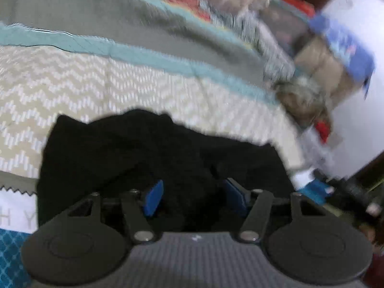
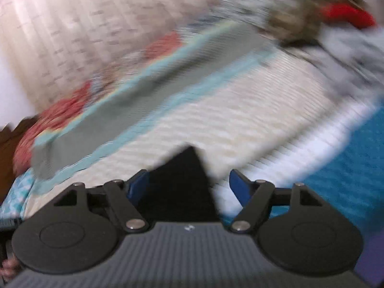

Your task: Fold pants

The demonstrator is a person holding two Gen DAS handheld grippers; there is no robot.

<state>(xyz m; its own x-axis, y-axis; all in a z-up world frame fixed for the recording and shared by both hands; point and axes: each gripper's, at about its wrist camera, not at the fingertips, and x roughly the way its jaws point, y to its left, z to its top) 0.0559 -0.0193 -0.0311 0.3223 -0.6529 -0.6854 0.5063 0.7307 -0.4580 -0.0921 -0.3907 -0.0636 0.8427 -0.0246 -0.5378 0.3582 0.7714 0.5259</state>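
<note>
The black pants (image 1: 153,158) lie bunched on the patterned bedspread (image 1: 96,84), low in the left wrist view. My left gripper (image 1: 194,195) is open, its blue pads (image 1: 153,199) spread just over the dark cloth, holding nothing. In the right wrist view a pointed corner of the black pants (image 2: 182,182) lies between the spread fingers of my right gripper (image 2: 189,187), which is open; its blue pads (image 2: 240,189) are apart from the cloth. Both views are motion-blurred.
The bed carries a quilt with grey and teal stripes (image 1: 134,31) and a blue section (image 2: 355,168). A furry brown item with red (image 1: 302,100) lies at the bed's edge. Boxes and clutter (image 1: 319,55) stand beyond the bed.
</note>
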